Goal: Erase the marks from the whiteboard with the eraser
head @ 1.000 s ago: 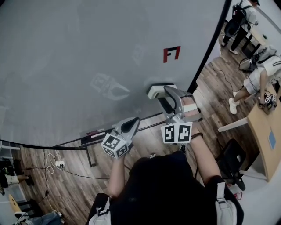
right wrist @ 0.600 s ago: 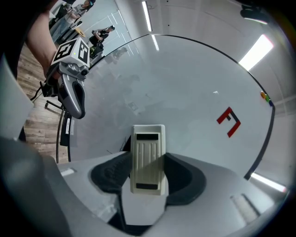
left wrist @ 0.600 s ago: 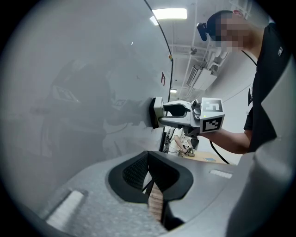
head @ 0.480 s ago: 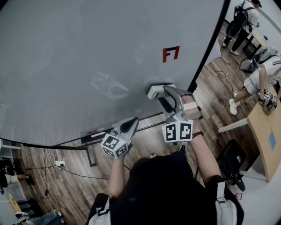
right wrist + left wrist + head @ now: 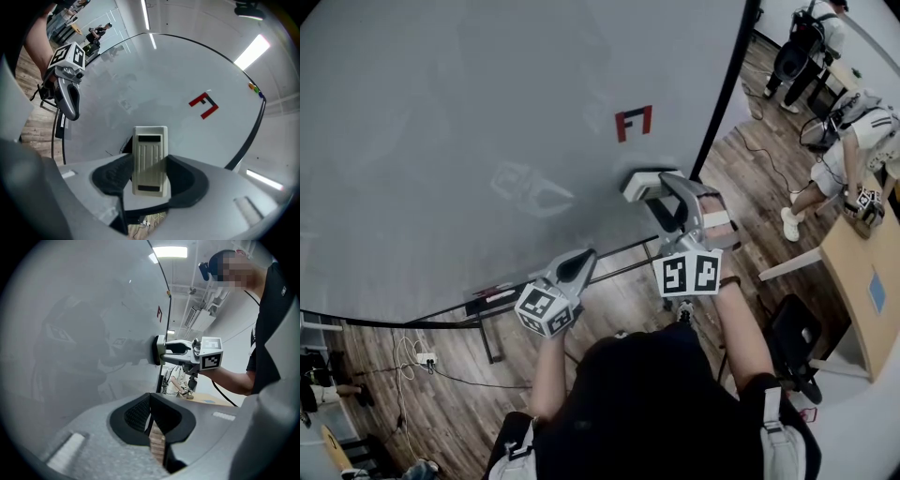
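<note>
Right gripper [image 5: 667, 199]: the jaws are clamped on the two long sides of the white eraser [image 5: 150, 159]. The eraser's face lies flat against the whiteboard [image 5: 487, 112], near the board's dark right edge. The red mark [image 5: 634, 123] sits above the eraser in the head view, close to it but not touching. The eraser does not cover it.

Left gripper [image 5: 579, 262]: the jaws are together with nothing between them. This gripper is held low, at the board's lower edge, beside the right gripper and apart from it.

Surroundings: wooden floor [image 5: 609, 291] under the board; other people [image 5: 853, 141] stand well apart at upper right.
</note>
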`<state>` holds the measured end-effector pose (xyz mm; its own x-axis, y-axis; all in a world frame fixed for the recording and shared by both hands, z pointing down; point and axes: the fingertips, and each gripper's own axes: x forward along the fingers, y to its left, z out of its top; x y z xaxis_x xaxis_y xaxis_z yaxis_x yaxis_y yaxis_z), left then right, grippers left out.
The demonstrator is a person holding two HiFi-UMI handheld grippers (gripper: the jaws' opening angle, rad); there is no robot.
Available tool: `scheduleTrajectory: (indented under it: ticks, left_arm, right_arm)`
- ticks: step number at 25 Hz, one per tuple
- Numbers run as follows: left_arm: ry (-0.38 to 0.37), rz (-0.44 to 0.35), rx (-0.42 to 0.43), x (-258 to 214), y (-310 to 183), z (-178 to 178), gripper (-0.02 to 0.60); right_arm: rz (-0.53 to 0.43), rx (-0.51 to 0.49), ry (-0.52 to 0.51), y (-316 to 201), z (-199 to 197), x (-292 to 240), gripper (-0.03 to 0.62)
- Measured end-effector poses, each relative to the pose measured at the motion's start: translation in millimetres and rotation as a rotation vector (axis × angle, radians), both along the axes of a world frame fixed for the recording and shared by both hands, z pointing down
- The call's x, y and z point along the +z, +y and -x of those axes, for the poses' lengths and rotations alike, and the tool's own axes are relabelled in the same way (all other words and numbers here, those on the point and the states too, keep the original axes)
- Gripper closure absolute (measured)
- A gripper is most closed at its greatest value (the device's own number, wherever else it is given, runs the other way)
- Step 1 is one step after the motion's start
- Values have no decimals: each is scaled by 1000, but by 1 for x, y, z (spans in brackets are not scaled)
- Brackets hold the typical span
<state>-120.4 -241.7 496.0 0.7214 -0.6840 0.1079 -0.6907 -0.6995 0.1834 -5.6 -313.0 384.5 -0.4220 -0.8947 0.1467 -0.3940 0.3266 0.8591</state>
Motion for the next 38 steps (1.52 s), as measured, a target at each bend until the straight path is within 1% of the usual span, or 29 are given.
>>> scheduleTrajectory:
  ticks: [5, 9, 14, 21, 26, 28, 32, 33, 38]
  left_arm:
    - [8, 0, 22, 1, -8, -15, 571]
    - [15, 0, 38, 2, -13, -26, 571]
    - [19, -2, 45, 0, -16, -31, 571]
    - [20, -2, 38, -2, -12, -24, 571]
    - [18, -2, 44, -2, -6, -19, 571]
    - [19, -1, 49, -2, -2, -17, 571]
    - [23, 4, 71, 1, 9, -12, 571]
    - [26, 5, 81, 1, 12, -11, 571]
    - [33, 9, 112, 1, 30, -8, 571]
  right_arm:
    - [-6, 63, -15, -12, -32, -8, 367]
    - [-4, 85, -12, -16, -46, -9, 367]
    - [-2, 84, -16, -17, -49, -10, 367]
    - [4, 88, -33, -14, -49, -11, 367]
    - [26, 102, -45, -12, -51, -5, 367]
    - [55, 104, -80, -7, -50, -2, 365]
    - [158, 63, -225, 11, -44, 8, 365]
    - [167, 58, -242, 14, -43, 12, 365]
    - [206, 55, -246, 36, -35, 26, 365]
